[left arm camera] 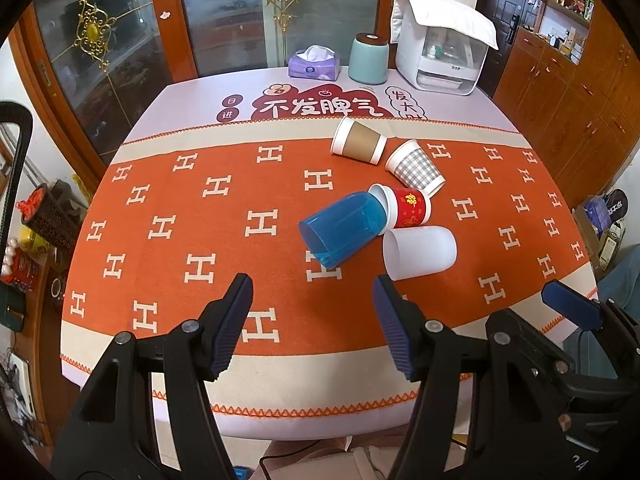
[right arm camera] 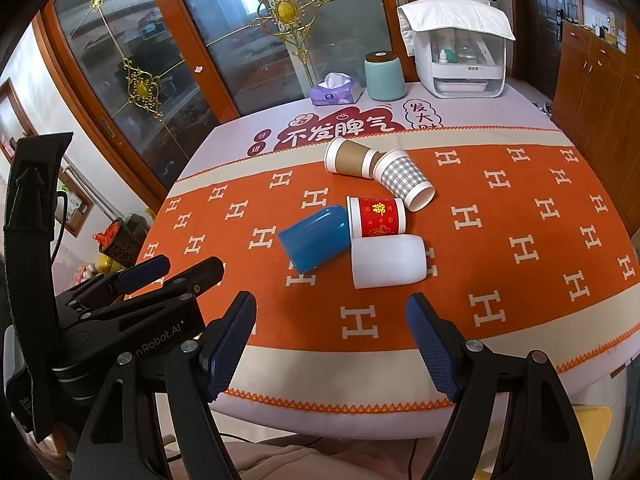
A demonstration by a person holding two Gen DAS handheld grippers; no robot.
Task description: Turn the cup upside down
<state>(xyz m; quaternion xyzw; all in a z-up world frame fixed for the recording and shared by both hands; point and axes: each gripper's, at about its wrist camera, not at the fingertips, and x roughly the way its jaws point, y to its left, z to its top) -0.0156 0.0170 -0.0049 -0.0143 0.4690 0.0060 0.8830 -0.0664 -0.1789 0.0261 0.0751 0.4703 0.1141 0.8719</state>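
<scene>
Several cups lie on their sides in a cluster on the orange cloth: a blue plastic cup (left arm camera: 344, 226) (right arm camera: 314, 236), a white plastic cup (left arm camera: 418, 252) (right arm camera: 386, 261), a red paper cup (left arm camera: 410, 206) (right arm camera: 378, 217), a grey checked paper cup (left arm camera: 416, 169) (right arm camera: 404, 179) and a brown paper cup (left arm camera: 358, 141) (right arm camera: 350, 157). My left gripper (left arm camera: 312, 292) is open and empty, short of the blue cup. My right gripper (right arm camera: 332, 312) is open and empty, short of the white cup. The left gripper also shows at the left of the right wrist view (right arm camera: 160, 276).
At the table's far edge stand a purple tissue box (left arm camera: 314, 65) (right arm camera: 336, 92), a teal canister (left arm camera: 369, 58) (right arm camera: 385, 76) and a white appliance (left arm camera: 440, 54) (right arm camera: 460, 56). Glass cabinet doors (left arm camera: 120, 40) rise behind. The table's near edge (left arm camera: 312, 416) is right below the grippers.
</scene>
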